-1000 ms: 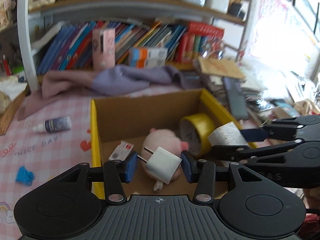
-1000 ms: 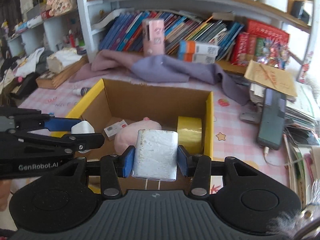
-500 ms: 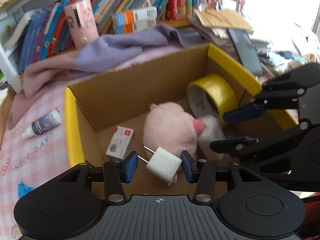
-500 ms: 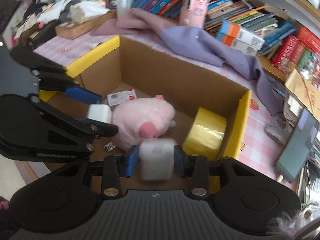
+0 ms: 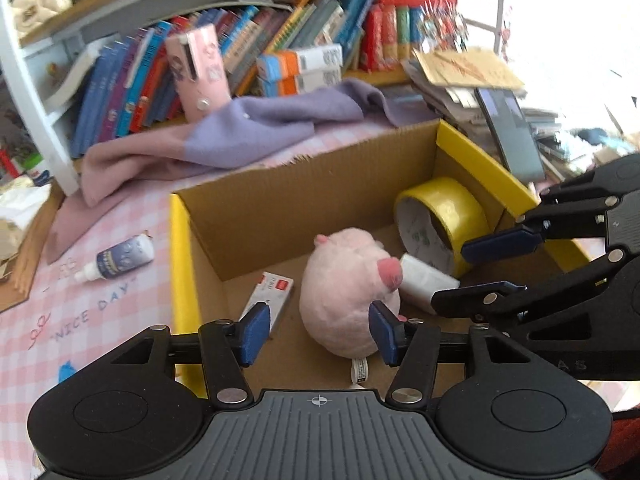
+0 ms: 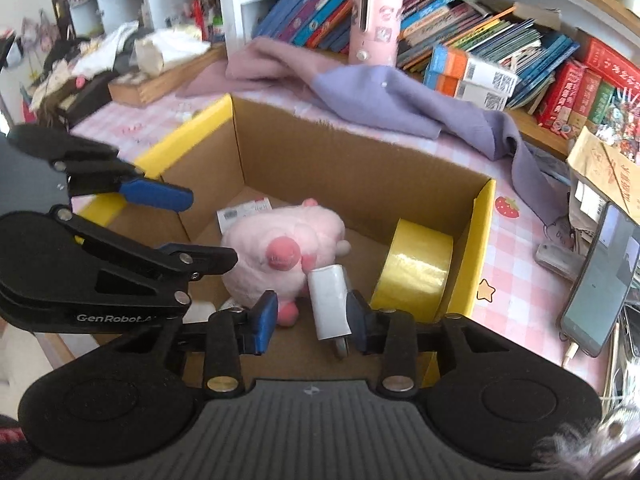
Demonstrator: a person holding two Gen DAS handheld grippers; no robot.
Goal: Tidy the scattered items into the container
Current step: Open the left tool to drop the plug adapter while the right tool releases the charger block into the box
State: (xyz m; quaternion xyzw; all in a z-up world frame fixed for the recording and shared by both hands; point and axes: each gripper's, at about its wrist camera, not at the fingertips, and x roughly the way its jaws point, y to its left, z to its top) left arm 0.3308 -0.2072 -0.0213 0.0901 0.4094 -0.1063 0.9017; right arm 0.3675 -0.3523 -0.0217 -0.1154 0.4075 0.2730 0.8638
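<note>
Right wrist: white charger [image 6: 329, 300] (perhaps loose) between spread right claw [image 6: 312, 322] fingers.

The left gripper [image 5: 318, 334] has its blue-padded fingers [image 5: 252, 334] spread wide with nothing between them. The right gripper [image 6: 312, 322] is likewise spread, reaching in from the right, both side by side.

A home study corner or child's bedroom: a white bookshelf [image 5: 280, 52] crammed with colourful books, a pink checked tablecloth [image 5: 80, 308] printed "NICE DAY", a lilac blanket [image 6: 392, 100], stacked papers [image 5: 460, 76] and a phone [image 6: 600, 280].
</note>
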